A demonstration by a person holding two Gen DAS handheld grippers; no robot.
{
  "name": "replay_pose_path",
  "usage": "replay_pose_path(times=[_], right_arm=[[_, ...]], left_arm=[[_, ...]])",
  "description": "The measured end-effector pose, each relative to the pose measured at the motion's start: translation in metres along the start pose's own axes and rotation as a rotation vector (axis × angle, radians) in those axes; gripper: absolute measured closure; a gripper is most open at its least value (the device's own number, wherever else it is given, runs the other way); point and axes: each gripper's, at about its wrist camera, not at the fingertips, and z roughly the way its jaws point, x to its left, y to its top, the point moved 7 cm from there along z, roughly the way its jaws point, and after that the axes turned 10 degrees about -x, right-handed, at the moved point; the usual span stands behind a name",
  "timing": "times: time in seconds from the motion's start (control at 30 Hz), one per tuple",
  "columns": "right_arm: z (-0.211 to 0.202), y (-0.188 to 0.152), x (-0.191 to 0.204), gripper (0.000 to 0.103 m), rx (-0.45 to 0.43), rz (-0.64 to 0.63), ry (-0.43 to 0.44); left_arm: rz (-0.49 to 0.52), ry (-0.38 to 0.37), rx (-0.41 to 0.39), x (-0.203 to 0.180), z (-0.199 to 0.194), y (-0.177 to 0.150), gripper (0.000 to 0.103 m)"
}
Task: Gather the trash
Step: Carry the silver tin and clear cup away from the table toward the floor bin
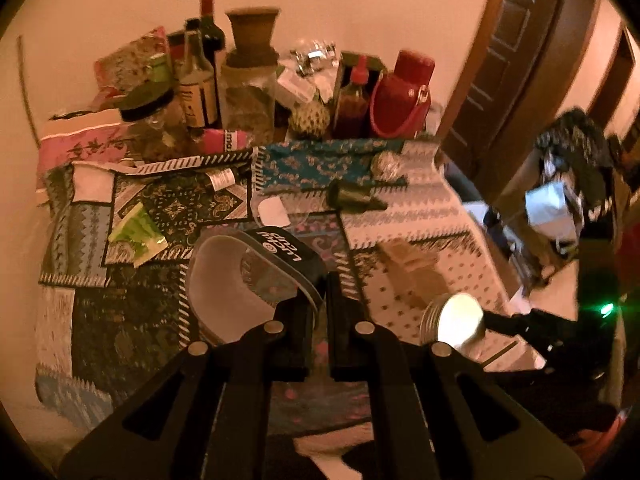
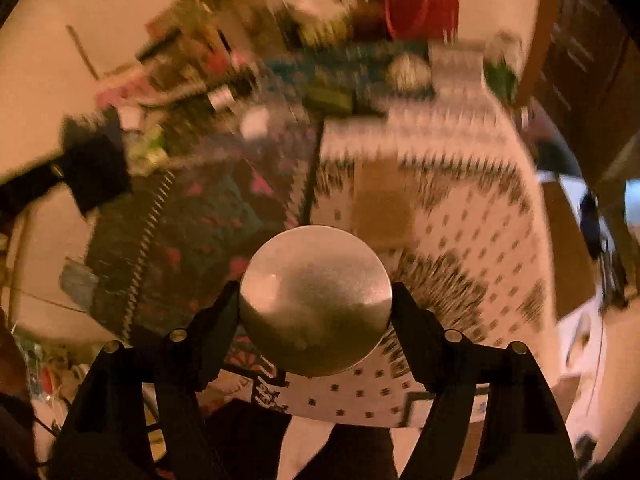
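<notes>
Left gripper (image 1: 320,312) jaws pinch the paper cup (image 1: 244,276); right gripper (image 2: 316,304) jaws clamp the metal lid (image 2: 315,300). Carry both level, grips firm.

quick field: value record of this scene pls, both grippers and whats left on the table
left gripper: shut on the rim of a flattened black and white paper cup
right gripper: shut on a round silver metal lid, held above the table
surface: patchwork patterned tablecloth
loose on cloth: crumpled green wrapper, dark cone-shaped item, small foil ball
back of table: red plastic jug, red-capped sauce bottle, dark glass wine bottle
image quality: right wrist view blurred
</notes>
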Motion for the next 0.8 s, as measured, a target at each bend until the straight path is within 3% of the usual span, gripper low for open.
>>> replay_pose_path(times=[0.2,0.4,0.63,0.8], right_arm=[[-0.055,0.046,-0.003,0.033,-0.166,-0.071,0.049],[-0.109,0.065,0.003,0.033,-0.301,-0.073,0.083],[-0.161,0.041,0.025,0.033,-0.383,-0.056,0.089],[-0.193,0.002,0.044,0.033,-0.419,-0.03,0.058]], left_arm=[[-0.091,0.034,-0.108,-0.022,-0.052,0.006,0.099],[-0.112,0.039,-0.201,-0.036,-0.106,0.011,0.099],[-0.085,-0.002,-0.28,-0.044,-0.161,-0.005,0.099],[-0.039,-0.059,-0.311,-0.049,-0.202,-0.031,0.099]])
